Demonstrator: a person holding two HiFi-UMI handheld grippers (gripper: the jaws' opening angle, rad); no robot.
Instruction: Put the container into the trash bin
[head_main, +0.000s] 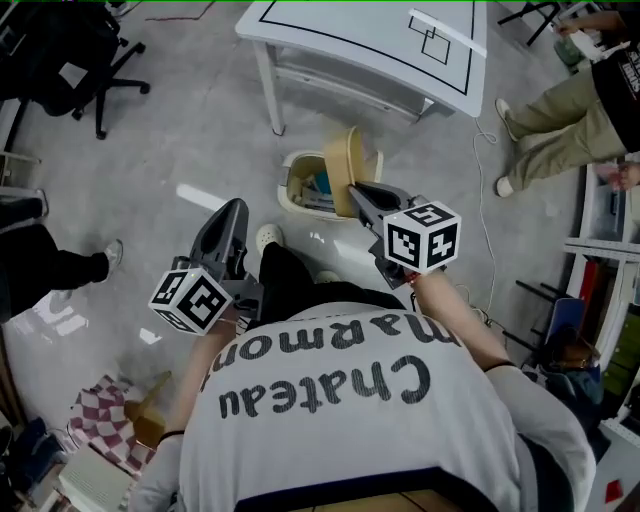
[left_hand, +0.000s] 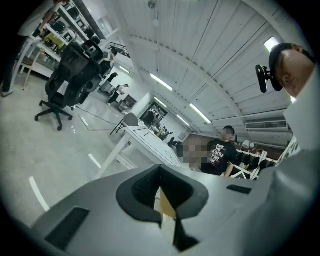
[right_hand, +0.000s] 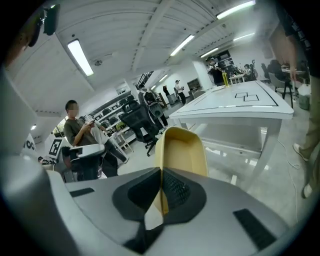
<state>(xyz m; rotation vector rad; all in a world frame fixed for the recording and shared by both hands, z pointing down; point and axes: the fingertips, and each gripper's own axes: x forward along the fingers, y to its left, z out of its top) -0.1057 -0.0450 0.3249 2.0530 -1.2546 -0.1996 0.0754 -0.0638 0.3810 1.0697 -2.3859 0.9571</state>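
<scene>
Item 1, container (head_main: 345, 160): tan, open-topped tray. It stands on edge, tilted, directly over the bin (head_main: 287, 190) in my head view, its lower end at the bin's opening. I cannot tell whether it touches the bin.

Item 2, right gripper (head_main: 357, 190): jaws clamped on one wall of the container (right_hand: 180, 150). In the right gripper view (right_hand: 161, 172) the tray rises straight ahead of the tips, hollow side facing me.

Item 3, left gripper (head_main: 235, 208): well apart from the container, to its left, over bare floor. In the left gripper view (left_hand: 160, 170) the jaws meet with nothing clamped. A tan sliver shows in the gap below the tips; I cannot tell what it is.

Item 4, bin: cream, on the floor just before a white table (head_main: 370, 30), with litter inside.
</scene>
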